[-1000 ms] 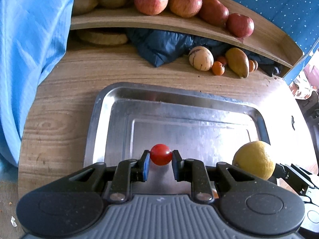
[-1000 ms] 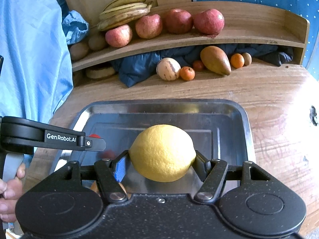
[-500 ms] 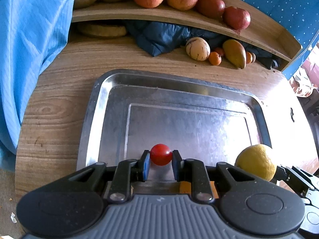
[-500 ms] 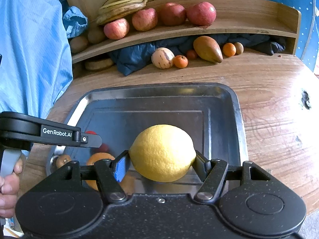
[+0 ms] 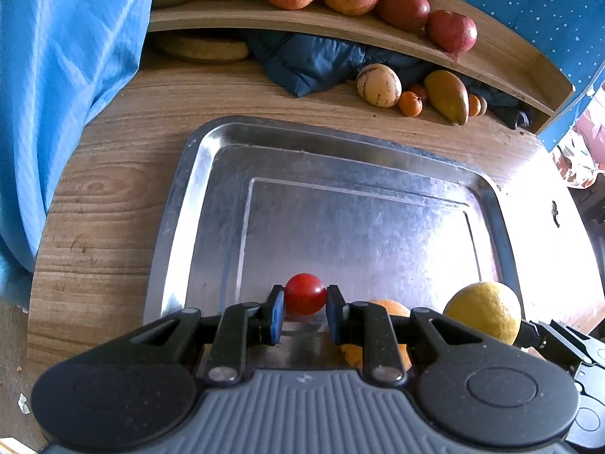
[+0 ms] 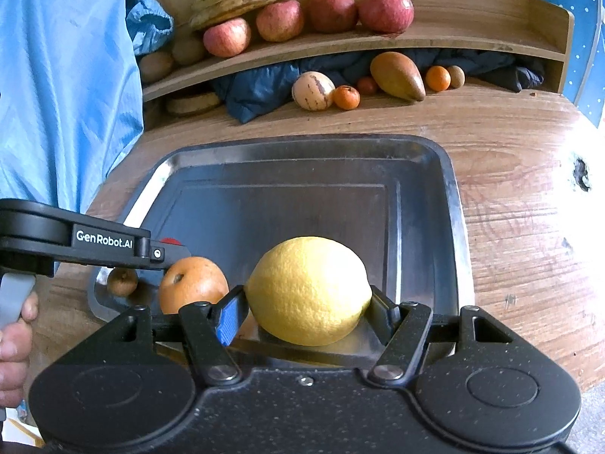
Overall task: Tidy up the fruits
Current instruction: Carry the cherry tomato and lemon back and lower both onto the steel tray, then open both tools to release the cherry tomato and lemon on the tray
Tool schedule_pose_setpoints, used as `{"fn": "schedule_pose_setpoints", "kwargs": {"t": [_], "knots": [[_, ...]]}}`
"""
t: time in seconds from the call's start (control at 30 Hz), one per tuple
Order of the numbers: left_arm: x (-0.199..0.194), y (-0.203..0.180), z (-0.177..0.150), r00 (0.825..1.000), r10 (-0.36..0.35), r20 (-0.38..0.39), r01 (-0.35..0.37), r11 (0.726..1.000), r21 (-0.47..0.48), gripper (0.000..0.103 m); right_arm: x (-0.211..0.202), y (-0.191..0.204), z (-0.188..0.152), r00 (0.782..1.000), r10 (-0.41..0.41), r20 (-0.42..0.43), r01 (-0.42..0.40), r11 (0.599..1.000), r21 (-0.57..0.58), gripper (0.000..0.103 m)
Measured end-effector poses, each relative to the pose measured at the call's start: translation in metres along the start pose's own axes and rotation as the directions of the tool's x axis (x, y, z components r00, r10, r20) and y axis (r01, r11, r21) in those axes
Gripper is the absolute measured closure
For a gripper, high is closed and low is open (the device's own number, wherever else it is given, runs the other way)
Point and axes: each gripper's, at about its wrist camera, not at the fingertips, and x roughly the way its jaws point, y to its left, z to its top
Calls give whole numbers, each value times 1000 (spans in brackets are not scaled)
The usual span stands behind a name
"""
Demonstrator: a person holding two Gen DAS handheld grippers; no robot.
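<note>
Left gripper [image 5: 304, 312] fingers clamped on a cherry tomato [image 5: 304, 298] over the near end of a steel tray [image 5: 196, 174] on the wooden surface [image 5: 113, 196]. Orange [image 5: 389, 308] in the tray behind the right finger; lemon [image 5: 486, 312] at right, held by the other gripper.

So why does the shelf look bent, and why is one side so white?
Left wrist view: the wide lens bows the shelf, and strong light washes out the table on the right. Right wrist view: same bowing, glare on the table's right edge, the tray dark.
</note>
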Motion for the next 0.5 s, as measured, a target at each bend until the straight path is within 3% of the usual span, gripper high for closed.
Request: {"fn": "schedule_pose_setpoints", "kwargs": {"t": [0.37, 0.5], "knots": [[-5, 1, -7, 1000, 24, 9, -23, 1000, -16, 77, -5, 1, -5, 1000, 7, -8, -7, 1000, -23, 34], [-10, 0, -10, 999, 32, 15, -32, 999, -18, 72, -9, 2, -5, 1000, 13, 10, -13, 999, -34, 34]]}}
